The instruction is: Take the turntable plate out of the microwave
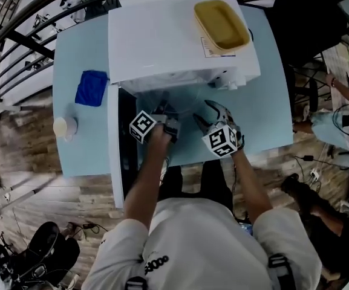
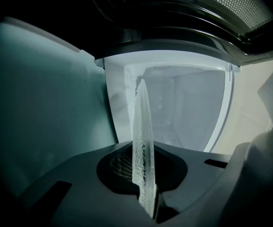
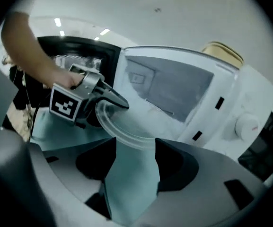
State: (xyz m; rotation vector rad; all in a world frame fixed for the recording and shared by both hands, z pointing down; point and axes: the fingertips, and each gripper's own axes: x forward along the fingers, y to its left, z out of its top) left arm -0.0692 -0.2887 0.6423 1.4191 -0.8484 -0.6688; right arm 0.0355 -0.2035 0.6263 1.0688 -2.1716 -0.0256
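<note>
Pale blue tabletop (image 1: 271, 101) carries a white microwave (image 1: 162, 41) with its door swung open. My left gripper (image 1: 164, 109) is clamped on the rim of the glass turntable plate (image 2: 143, 164), which is held just outside the cavity mouth. My right gripper (image 1: 203, 115) has its jaws apart with nothing between them, near the plate's edge. Yellow tub (image 1: 221, 24) sits on the microwave.

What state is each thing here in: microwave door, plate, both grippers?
White microwave's door: open.
Clear glass turntable plate: out of the cavity, gripped at its rim.
Left gripper: jaws shut on the plate.
Right gripper: jaws open, empty.
</note>
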